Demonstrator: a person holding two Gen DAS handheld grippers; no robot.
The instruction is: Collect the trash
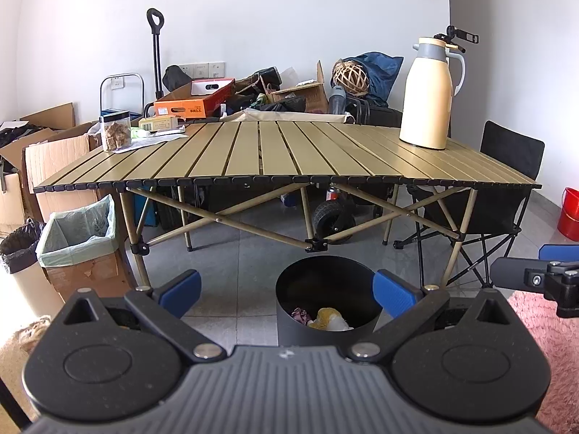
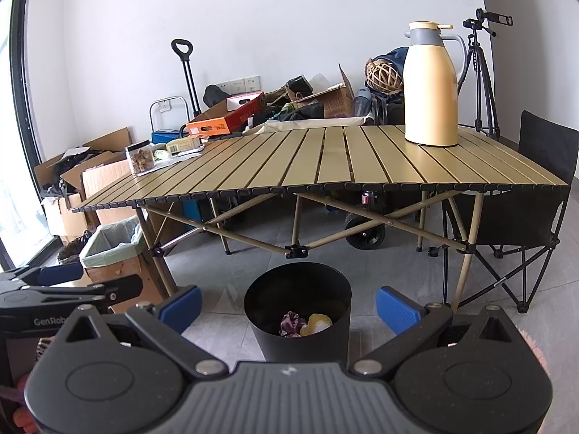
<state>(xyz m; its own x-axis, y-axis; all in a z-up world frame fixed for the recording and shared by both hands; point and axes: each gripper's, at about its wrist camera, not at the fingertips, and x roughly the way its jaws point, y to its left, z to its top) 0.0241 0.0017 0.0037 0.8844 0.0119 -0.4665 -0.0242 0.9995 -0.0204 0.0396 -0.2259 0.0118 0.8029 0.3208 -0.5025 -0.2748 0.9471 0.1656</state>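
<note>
A black round bin (image 1: 327, 303) (image 2: 298, 311) stands on the floor in front of the slatted table (image 1: 282, 155) (image 2: 325, 166). Inside it lie crumpled trash pieces (image 1: 325, 319) (image 2: 305, 322), purple, yellow and white. My left gripper (image 1: 287, 294) is open and empty, its blue pads on either side of the bin and above it. My right gripper (image 2: 289, 305) is open and empty too, likewise framing the bin. The right gripper (image 1: 535, 278) shows at the right edge of the left wrist view. The left gripper (image 2: 72, 282) shows at the left edge of the right wrist view.
On the table stand a cream thermos jug (image 1: 429, 94) (image 2: 430, 85), a clear jar of snacks (image 1: 115, 132) (image 2: 140, 157) and papers. A lined cardboard box bin (image 1: 77, 235) (image 2: 112, 244) is left of the table, a folding chair (image 1: 506, 188) (image 2: 535, 195) right, a pink rug (image 1: 550, 343) near right.
</note>
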